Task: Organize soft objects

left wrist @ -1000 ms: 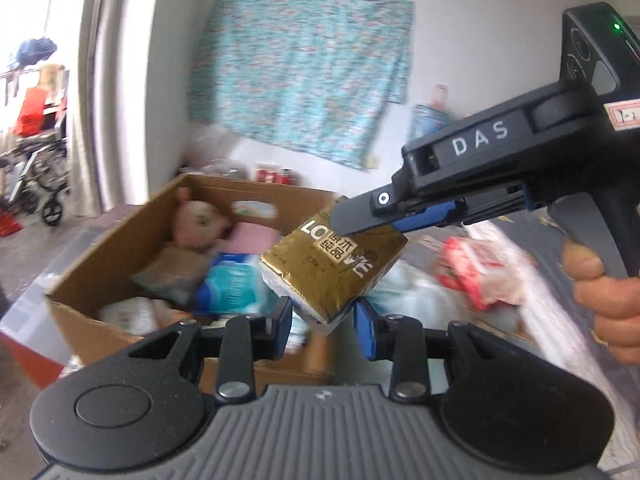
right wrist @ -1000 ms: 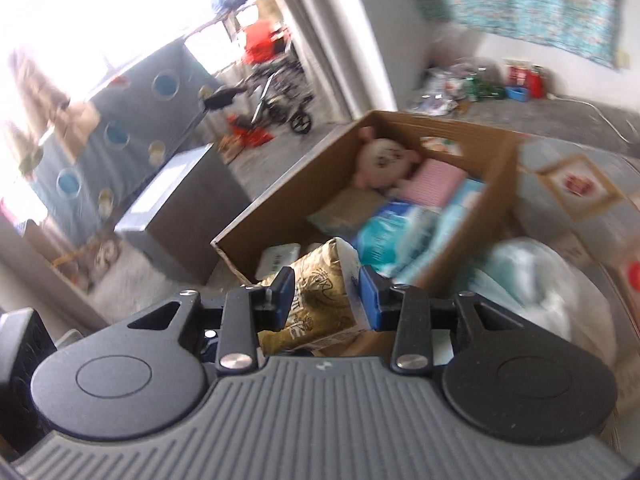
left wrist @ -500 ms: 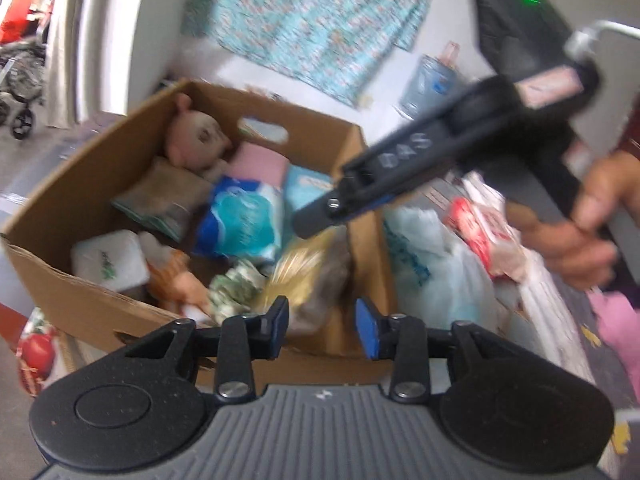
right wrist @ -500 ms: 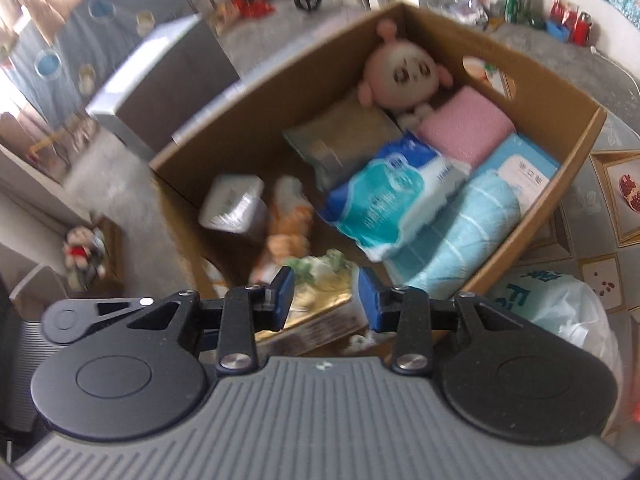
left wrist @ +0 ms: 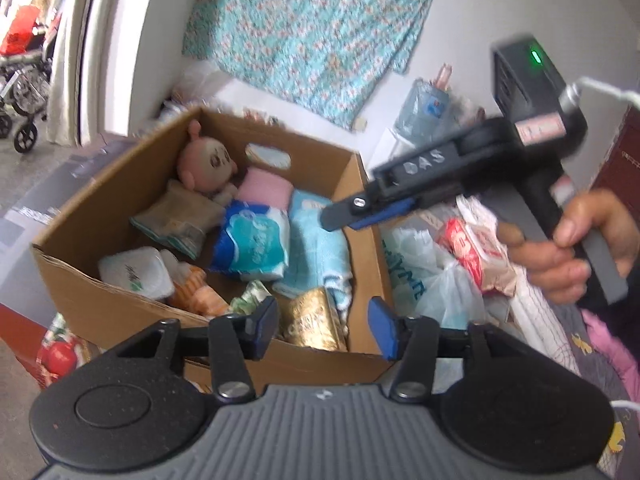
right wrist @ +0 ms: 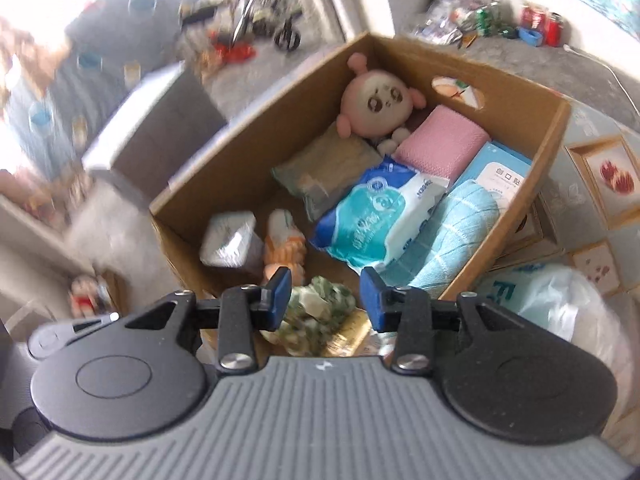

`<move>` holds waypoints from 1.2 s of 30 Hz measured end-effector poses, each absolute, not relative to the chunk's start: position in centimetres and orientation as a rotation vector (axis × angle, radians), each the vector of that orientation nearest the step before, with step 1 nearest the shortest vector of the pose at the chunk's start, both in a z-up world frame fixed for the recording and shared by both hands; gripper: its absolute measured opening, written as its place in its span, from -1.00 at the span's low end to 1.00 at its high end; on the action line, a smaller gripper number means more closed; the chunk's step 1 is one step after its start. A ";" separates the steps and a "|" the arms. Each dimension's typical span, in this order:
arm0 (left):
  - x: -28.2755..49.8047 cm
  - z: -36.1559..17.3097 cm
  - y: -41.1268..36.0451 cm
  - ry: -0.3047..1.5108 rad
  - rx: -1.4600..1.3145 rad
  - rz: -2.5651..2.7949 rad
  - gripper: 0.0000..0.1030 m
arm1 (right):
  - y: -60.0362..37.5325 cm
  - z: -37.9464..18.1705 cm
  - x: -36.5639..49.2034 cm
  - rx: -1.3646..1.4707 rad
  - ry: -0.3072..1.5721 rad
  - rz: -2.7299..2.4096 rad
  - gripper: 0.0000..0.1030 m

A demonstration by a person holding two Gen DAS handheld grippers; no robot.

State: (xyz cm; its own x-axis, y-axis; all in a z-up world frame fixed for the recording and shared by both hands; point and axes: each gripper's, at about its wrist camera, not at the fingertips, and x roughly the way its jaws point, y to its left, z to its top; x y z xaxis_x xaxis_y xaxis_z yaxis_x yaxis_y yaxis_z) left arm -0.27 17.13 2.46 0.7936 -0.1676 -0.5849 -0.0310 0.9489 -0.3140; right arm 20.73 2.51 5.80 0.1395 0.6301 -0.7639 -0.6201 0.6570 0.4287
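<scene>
In the cardboard box [left wrist: 362, 204], gold pack [left wrist: 310, 318] half hidden by towel [left wrist: 320, 256].

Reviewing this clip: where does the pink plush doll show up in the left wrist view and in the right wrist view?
Left wrist: pink plush doll upper left of centre, in the cardboard box's far corner.
Right wrist: the doll above centre, same far corner of the box.
Shared landmark: the pink folded cloth lying right beside the doll.
</scene>
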 end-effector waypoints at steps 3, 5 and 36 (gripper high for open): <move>-1.6 3.5 17.8 0.613 -0.316 -0.039 0.29 | 0.0 6.7 18.6 0.149 1.033 0.878 0.00; -2.3 4.1 18.4 0.592 -0.317 -0.026 0.42 | -1.4 7.0 17.0 0.211 0.982 0.858 0.25; -6.0 6.2 17.0 0.691 -0.179 0.228 0.99 | -9.8 6.2 -0.3 0.043 0.731 0.143 0.98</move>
State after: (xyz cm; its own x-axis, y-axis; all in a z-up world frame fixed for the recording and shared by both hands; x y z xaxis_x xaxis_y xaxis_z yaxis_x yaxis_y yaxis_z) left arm -5.98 16.95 6.22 0.7476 0.1482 -0.6474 -0.2664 0.9599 -0.0878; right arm -0.31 -9.75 6.25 0.7349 0.1452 -0.6625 -0.1153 0.9893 0.0890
